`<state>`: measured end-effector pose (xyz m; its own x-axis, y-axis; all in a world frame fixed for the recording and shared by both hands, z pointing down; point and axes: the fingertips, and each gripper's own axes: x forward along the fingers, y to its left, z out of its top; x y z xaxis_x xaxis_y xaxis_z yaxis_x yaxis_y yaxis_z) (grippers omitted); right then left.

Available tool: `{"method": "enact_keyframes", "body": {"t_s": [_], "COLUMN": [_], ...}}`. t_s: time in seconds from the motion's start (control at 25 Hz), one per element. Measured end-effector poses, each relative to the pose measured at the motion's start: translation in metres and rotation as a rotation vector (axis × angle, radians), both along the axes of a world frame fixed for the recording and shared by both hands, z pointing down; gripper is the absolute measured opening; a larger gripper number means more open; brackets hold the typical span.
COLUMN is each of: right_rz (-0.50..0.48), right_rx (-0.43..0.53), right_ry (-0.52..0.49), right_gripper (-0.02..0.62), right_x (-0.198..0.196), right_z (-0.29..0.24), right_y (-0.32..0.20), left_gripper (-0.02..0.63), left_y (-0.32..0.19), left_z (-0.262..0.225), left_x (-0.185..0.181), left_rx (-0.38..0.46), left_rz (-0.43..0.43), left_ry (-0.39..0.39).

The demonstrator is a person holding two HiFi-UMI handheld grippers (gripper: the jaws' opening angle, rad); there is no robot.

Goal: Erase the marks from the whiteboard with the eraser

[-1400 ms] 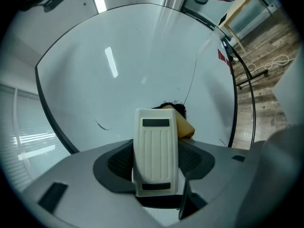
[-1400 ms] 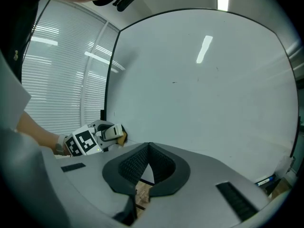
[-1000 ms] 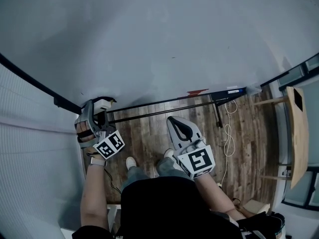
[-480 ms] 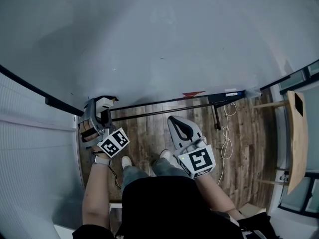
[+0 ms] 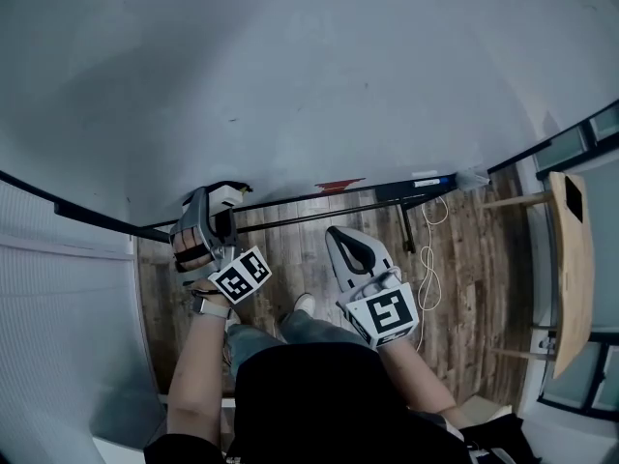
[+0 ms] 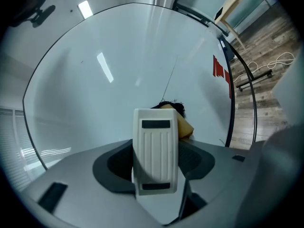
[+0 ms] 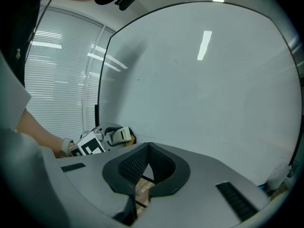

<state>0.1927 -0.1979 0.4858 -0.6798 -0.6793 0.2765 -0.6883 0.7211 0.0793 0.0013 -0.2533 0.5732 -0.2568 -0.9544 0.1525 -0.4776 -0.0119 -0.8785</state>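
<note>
The whiteboard (image 5: 319,75) fills the upper head view; a small dark speck (image 5: 232,120) shows on it and a red patch (image 5: 334,186) sits at its lower edge. My left gripper (image 5: 219,203) is shut on the tan eraser (image 6: 184,125), whose black felt touches the board near the bottom rim. The ribbed white finger (image 6: 156,151) hides most of the eraser, and a thin dark line (image 6: 171,77) runs up the board (image 6: 118,65) above it. My right gripper (image 5: 341,239) hangs shut and empty over the floor, away from the board (image 7: 204,80); the left gripper (image 7: 110,137) shows in its view too.
The board's black stand bar (image 5: 319,206) runs along the wooden floor (image 5: 464,259). White cables (image 5: 426,283) lie on the floor at right. A wooden table edge (image 5: 571,259) stands far right. Window blinds (image 5: 58,307) are at left. The person's shoes (image 5: 302,305) are below.
My left gripper has slid to the right along the board's lower edge with the eraser in it. The right gripper has stayed where it was.
</note>
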Motion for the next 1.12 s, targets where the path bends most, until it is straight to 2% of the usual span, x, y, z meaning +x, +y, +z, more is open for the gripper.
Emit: {"method": "enact_keyframes", "body": {"t_s": [0.16,0.32,0.48,0.6,0.72,0.84,1.0,1.12], "right_rz": [0.024,0.065,0.097,0.131,0.162,0.155,0.149,0.145], "right_rx": [-0.003,-0.018,-0.012,-0.02,-0.03,-0.023,-0.023,-0.024], "right_ry": [0.0,0.006,0.002,0.006,0.012,0.006,0.011,0.018], "right_gripper": [0.026,0.026,0.026,0.026,0.026,0.026,0.026,0.026], "right_x": [0.044,0.081,0.111,0.131,0.141,0.138,0.129,0.12], "right_z": [0.004,0.008,0.007,0.009,0.009,0.009,0.009,0.012], "right_y": [-0.006,-0.011,-0.012,-0.013,-0.013,-0.007,-0.005,-0.004], "left_gripper": [0.264,0.264,0.264,0.264,0.264,0.264,0.262,0.262], "left_y": [-0.012,-0.026,-0.037,-0.044,-0.049,-0.049,-0.046,-0.043], "left_z": [-0.003,-0.005,-0.008,-0.01,-0.011,-0.012,-0.009,-0.01], "left_x": [0.041,0.093,0.128,0.152,0.175,0.181,0.176,0.165], "left_rx": [0.007,0.003,0.006,-0.003,-0.014,-0.018,-0.013,0.014], "left_rz": [-0.019,0.054,0.046,0.085,0.142,0.173,0.248,0.265], "left_ry": [0.049,0.014,0.066,0.056,0.028,-0.007,-0.166,-0.228]}}
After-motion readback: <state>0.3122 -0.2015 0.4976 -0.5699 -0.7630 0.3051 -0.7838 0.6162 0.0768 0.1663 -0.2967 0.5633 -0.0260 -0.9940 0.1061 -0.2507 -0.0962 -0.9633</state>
